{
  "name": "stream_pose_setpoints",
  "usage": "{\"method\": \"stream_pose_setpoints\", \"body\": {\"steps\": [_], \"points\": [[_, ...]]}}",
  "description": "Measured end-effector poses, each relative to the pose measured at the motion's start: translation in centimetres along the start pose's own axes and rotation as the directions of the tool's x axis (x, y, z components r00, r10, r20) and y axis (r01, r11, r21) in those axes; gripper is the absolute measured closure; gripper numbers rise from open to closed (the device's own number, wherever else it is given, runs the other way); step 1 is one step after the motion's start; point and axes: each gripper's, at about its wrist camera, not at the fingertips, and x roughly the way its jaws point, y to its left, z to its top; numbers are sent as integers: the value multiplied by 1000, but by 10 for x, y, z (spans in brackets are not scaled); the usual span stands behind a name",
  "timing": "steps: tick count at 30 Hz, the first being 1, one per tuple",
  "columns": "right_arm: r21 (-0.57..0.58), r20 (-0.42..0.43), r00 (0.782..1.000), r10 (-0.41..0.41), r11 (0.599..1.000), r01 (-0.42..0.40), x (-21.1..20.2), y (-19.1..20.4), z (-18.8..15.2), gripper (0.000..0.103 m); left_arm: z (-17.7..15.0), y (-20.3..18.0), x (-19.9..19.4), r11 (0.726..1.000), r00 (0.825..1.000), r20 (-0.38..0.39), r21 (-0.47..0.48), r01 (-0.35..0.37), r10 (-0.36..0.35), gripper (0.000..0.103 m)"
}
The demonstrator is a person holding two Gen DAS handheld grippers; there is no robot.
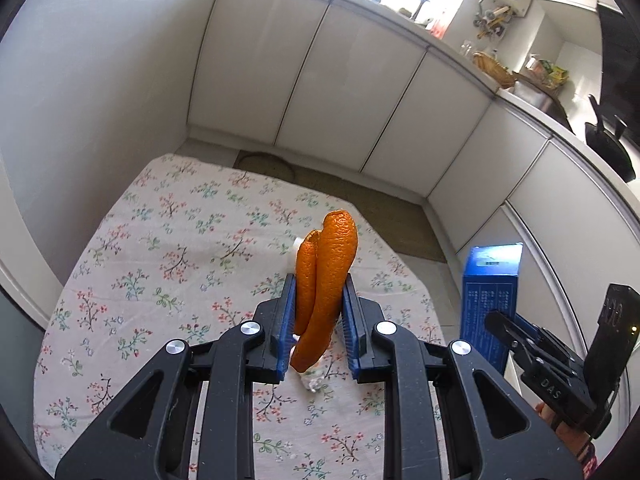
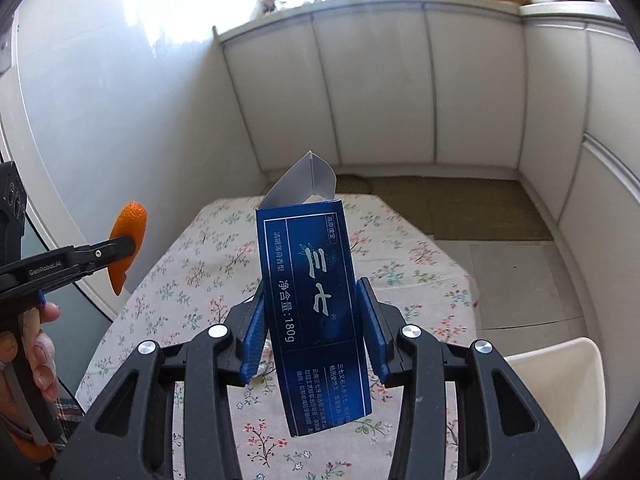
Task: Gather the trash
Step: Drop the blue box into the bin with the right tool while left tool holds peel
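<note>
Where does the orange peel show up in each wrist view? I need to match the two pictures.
Left wrist view: the orange peel stands centre frame, clamped in the left gripper.
Right wrist view: the peel sits at the left edge, pinched in that same gripper, seen side-on.
Shared landmark: the blue box, far right in the left view, centre in the right view.

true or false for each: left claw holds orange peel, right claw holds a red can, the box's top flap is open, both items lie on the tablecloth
1. The left claw holds orange peel. True.
2. The right claw holds a red can. False: it grips a blue box.
3. The box's top flap is open. True.
4. Both items lie on the floral tablecloth. False: both are held above it.
</note>
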Motion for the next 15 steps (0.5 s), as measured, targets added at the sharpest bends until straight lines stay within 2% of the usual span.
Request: {"method": "stream_pose_setpoints", "body": {"steps": [7, 15], "points": [[33, 80, 994, -78, 997, 76, -38, -16, -4, 61, -2, -24, -12, 998, 998, 60, 59, 30, -33, 82], [94, 149, 966, -211, 976, 199, -84, -51, -13, 61, -9, -50, -12, 992, 996, 62, 111, 59, -66, 82]]}}
